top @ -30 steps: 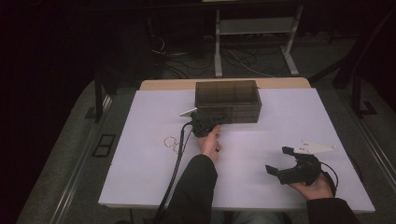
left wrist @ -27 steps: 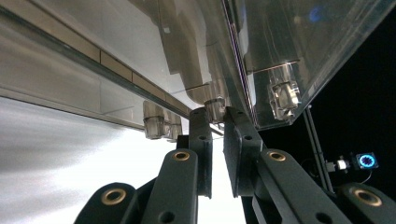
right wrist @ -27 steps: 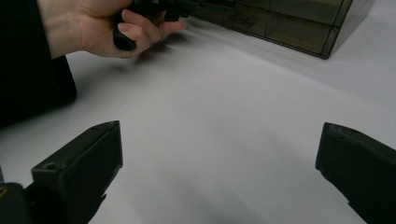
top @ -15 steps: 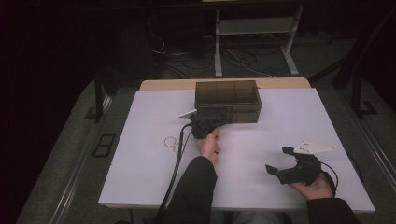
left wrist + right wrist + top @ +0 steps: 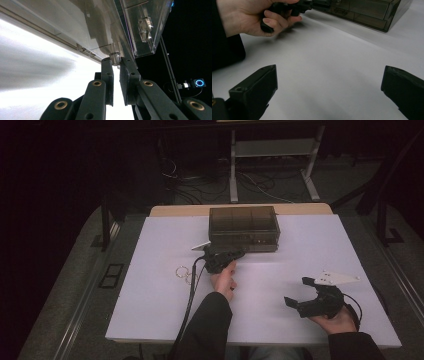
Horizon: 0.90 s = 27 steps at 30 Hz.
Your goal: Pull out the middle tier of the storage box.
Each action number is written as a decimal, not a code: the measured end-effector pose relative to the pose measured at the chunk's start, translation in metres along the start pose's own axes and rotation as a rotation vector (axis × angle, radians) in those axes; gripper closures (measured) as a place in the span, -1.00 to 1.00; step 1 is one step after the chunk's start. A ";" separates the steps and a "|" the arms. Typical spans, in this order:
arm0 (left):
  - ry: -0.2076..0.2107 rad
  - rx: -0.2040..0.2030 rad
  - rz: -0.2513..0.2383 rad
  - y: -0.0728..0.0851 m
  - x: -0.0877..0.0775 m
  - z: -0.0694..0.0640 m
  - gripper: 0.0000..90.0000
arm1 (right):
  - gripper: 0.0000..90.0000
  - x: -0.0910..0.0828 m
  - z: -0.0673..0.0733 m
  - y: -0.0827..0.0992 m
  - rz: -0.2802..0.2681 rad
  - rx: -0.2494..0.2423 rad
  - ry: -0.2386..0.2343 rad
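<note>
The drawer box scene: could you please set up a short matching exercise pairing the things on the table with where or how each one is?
Things:
1. left hand-held gripper
2. right hand-held gripper
3. drawer box
4. rings

States or places:
a. jaws wide apart, nothing between them
b. lying on the white table left of the cable
c. shut on a small drawer knob
d. dark, see-through, at the far edge

Pairs: 1-c, 2-a, 3-d, 4-b

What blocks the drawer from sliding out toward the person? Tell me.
Nothing visible does. The left hand-held gripper is shut on the drawer knob of the smoky plastic drawer box, and the white table in front of the box is bare. The key rings lie off to the left.
</note>
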<state>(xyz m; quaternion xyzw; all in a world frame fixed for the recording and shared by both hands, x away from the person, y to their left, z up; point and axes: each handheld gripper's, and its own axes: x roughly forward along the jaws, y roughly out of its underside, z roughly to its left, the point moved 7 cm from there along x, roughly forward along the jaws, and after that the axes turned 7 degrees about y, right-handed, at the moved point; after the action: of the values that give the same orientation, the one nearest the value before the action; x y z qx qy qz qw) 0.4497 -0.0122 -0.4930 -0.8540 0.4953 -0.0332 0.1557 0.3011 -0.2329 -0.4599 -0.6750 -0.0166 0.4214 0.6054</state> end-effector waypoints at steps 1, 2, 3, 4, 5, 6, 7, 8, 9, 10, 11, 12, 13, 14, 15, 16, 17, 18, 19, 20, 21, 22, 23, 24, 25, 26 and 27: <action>-0.002 0.002 0.001 0.000 0.000 0.000 0.80 | -1.00 0.000 0.000 0.000 0.000 0.000 0.001; -0.004 0.002 0.003 0.000 0.000 0.000 0.80 | -1.00 0.000 0.000 0.000 0.000 0.000 0.002; -0.005 0.001 0.004 0.001 0.000 0.000 0.80 | -1.00 0.000 0.000 0.000 0.000 0.001 0.002; -0.005 0.002 0.006 0.001 -0.001 -0.001 0.80 | -1.00 0.000 0.000 0.000 0.000 0.001 0.003; -0.006 0.003 0.007 0.001 -0.001 -0.001 0.80 | -1.00 0.000 -0.001 0.000 0.000 0.004 0.004; -0.006 0.003 0.009 0.001 -0.001 -0.001 0.80 | -1.00 -0.001 -0.001 0.000 0.000 0.005 0.004; -0.006 0.001 0.010 0.001 -0.001 -0.001 0.80 | -1.00 -0.001 -0.001 0.000 0.000 0.005 0.004; -0.001 -0.008 0.007 0.001 -0.002 -0.001 0.79 | -1.00 -0.001 -0.001 0.000 0.000 0.005 0.005; 0.001 -0.020 0.003 0.002 -0.001 -0.001 0.78 | -1.00 -0.001 -0.001 0.000 0.000 0.005 0.005; 0.008 -0.023 0.002 0.002 -0.002 -0.001 0.77 | -1.00 -0.001 -0.001 0.000 0.000 0.004 0.006; 0.022 -0.026 0.001 0.002 -0.002 -0.001 0.72 | -1.00 -0.001 -0.001 0.000 0.000 0.004 0.006; 0.027 -0.022 0.005 0.002 -0.002 -0.002 0.67 | -1.00 -0.001 -0.001 0.000 -0.002 0.006 0.006; 0.025 -0.017 0.008 0.003 -0.003 -0.002 0.62 | -1.00 -0.001 -0.002 0.000 -0.005 0.008 0.006; 0.020 -0.006 0.013 0.003 -0.003 -0.003 0.59 | -1.00 -0.002 -0.002 0.000 -0.007 0.009 0.007; 0.020 0.002 0.018 0.004 -0.004 -0.004 0.58 | -1.00 -0.002 -0.002 0.000 -0.007 0.011 0.008; 0.017 0.009 0.020 0.004 -0.004 -0.005 0.56 | -1.00 -0.002 -0.002 0.000 -0.008 0.012 0.008; 0.014 0.018 0.026 0.004 -0.005 -0.006 0.53 | -1.00 -0.002 -0.003 0.000 -0.007 0.013 0.008; 0.009 0.027 0.029 0.004 -0.006 -0.007 0.50 | -1.00 -0.003 -0.002 0.000 -0.007 0.013 0.008; 0.004 0.036 0.031 0.005 -0.006 -0.008 0.48 | -1.00 -0.003 -0.002 0.000 -0.007 0.014 0.008; 0.004 0.045 0.033 0.005 -0.007 -0.009 0.47 | -1.00 -0.003 -0.002 0.000 -0.007 0.013 0.008; 0.006 0.053 0.038 0.006 -0.008 -0.010 0.44 | -1.00 -0.003 -0.002 0.000 -0.006 0.012 0.008; 0.007 0.063 0.040 0.006 -0.008 -0.011 0.38 | -1.00 -0.003 -0.002 0.000 -0.006 0.012 0.009; 0.002 0.075 0.049 0.007 -0.009 -0.013 0.28 | -1.00 -0.003 -0.002 0.000 -0.006 0.012 0.009; -0.004 0.096 0.058 0.008 -0.009 -0.014 0.23 | -1.00 -0.003 -0.002 0.000 -0.007 0.012 0.009; -0.009 0.115 0.066 0.009 -0.009 -0.016 0.21 | -1.00 -0.003 -0.002 0.000 -0.008 0.011 0.009; -0.013 0.132 0.074 0.010 -0.010 -0.018 0.19 | -1.00 -0.003 -0.003 0.000 -0.009 0.012 0.009; -0.013 0.137 0.076 0.011 -0.010 -0.019 0.16 | -1.00 -0.003 -0.003 0.000 -0.009 0.015 0.011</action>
<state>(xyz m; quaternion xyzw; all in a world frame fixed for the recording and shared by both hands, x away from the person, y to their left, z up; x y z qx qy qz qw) 0.4317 -0.0129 -0.4772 -0.8220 0.5230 -0.0557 0.2181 0.3006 -0.2370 -0.4583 -0.6727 -0.0132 0.4150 0.6124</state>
